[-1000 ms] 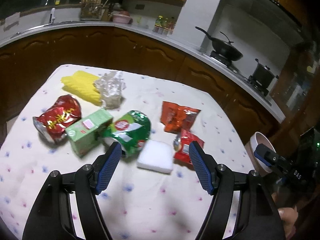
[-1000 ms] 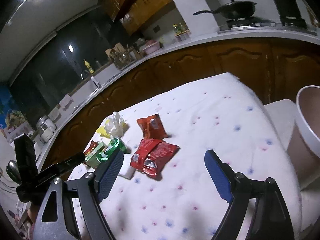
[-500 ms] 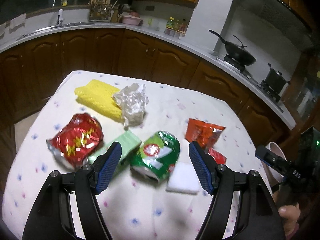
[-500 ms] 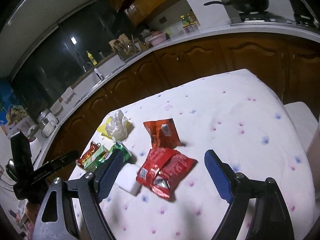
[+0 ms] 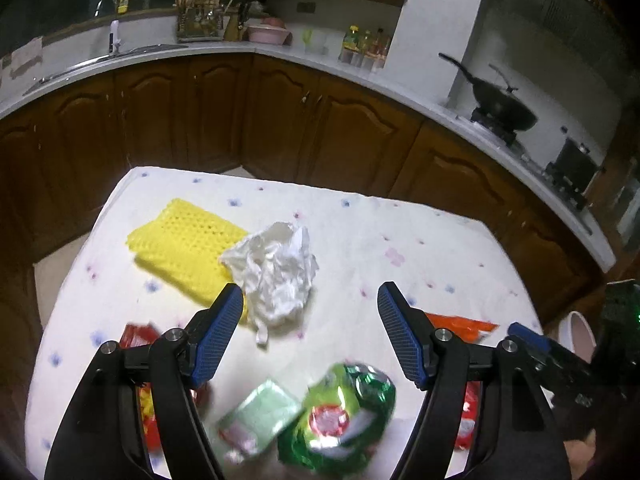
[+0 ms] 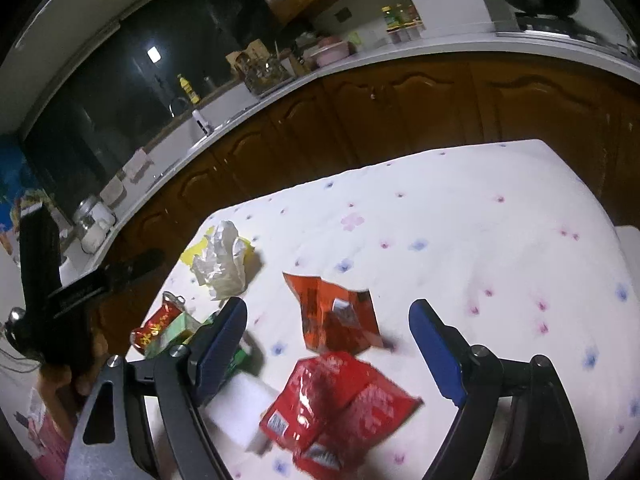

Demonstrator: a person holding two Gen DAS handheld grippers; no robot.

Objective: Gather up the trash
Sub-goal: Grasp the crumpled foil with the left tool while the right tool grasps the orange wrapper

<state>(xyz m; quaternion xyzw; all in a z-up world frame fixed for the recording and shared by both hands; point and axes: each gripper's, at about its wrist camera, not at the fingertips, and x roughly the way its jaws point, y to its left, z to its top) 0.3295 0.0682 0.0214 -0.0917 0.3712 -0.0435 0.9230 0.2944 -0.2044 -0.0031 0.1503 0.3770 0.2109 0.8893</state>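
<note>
Trash lies on a table with a flowered white cloth [image 5: 400, 240]. My left gripper [image 5: 310, 300] is open and empty above a crumpled white paper [image 5: 276, 272], which rests against a yellow mesh pad [image 5: 184, 240]. Below its fingers lie a green crushed can [image 5: 340, 420], a pale green carton [image 5: 256, 416] and a red can [image 5: 138, 332]. My right gripper [image 6: 328, 316] is open and empty over an orange-red wrapper [image 6: 332, 312], with a red snack bag [image 6: 336, 404] and a white foam block [image 6: 240, 408] just below it.
Brown cabinets and a white counter [image 5: 280, 52] curve behind the table. A wok [image 5: 500, 112] sits on the stove at the right. A pale bin rim [image 5: 578, 336] shows beyond the table's right edge. A hand [image 6: 56, 384] holds the left gripper at the table's left side.
Both grippers have advanced over the table. The trash has slid down in both views, so the white paper now lies between the left fingers and the orange-red wrapper between the right ones.
</note>
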